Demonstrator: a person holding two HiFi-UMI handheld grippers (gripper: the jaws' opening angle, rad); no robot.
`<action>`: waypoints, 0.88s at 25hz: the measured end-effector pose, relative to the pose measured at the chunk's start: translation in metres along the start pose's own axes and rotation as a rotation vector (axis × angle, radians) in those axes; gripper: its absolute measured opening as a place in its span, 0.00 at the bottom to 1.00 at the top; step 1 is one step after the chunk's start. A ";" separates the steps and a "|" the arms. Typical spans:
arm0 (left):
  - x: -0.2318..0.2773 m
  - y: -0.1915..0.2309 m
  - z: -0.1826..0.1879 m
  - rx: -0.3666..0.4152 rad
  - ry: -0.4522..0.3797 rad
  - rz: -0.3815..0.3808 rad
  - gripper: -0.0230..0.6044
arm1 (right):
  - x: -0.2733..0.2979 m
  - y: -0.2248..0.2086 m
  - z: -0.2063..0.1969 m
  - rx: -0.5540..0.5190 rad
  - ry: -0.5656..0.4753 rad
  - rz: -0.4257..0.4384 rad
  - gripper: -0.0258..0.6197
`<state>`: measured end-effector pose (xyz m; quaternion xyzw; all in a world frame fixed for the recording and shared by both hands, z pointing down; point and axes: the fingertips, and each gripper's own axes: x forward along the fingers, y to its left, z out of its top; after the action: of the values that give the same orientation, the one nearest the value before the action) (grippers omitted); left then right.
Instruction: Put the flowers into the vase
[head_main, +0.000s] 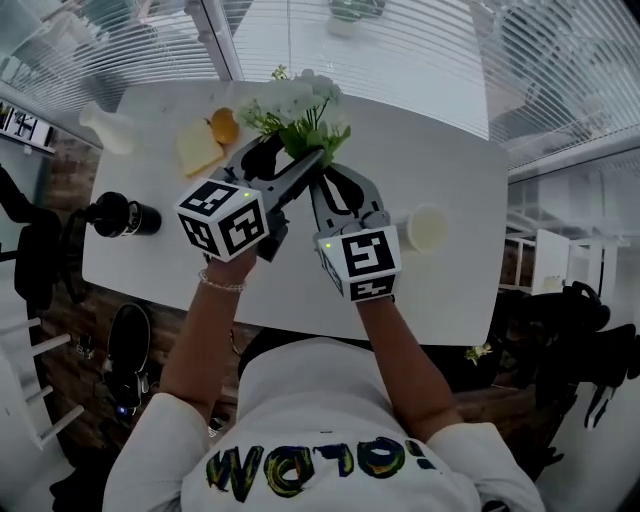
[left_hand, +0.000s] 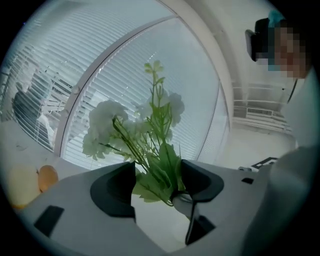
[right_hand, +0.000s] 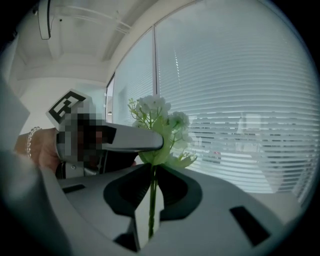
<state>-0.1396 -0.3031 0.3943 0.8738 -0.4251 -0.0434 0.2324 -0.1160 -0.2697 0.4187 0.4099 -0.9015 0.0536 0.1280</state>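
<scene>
Office-type rm, white table (head_main: 460, 300), slatted blinds (head_main: 420, 50) on big windows

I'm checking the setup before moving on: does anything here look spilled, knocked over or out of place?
Nothing stands out. The white flower bunch is intact, its stem clamped in the right gripper; the left gripper has its jaws open around the leaves. Nothing on the white table looks spilled.

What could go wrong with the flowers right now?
Only the right gripper pinches the flowers, by one thin stem, so the bunch might tip or slip out. The left gripper is open with leaves between its jaws, so they might snag on it.
</scene>
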 end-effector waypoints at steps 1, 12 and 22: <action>0.000 -0.002 0.003 0.003 -0.004 -0.003 0.51 | -0.003 0.001 0.003 -0.006 -0.008 0.000 0.13; -0.014 -0.038 0.035 0.010 -0.076 -0.046 0.27 | -0.032 0.006 0.038 -0.041 -0.073 -0.013 0.16; -0.003 -0.054 0.069 0.090 -0.153 -0.051 0.12 | -0.051 0.002 0.068 -0.075 -0.124 -0.020 0.23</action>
<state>-0.1214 -0.2971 0.3089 0.8881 -0.4206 -0.0966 0.1586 -0.0982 -0.2453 0.3394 0.4166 -0.9049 -0.0070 0.0875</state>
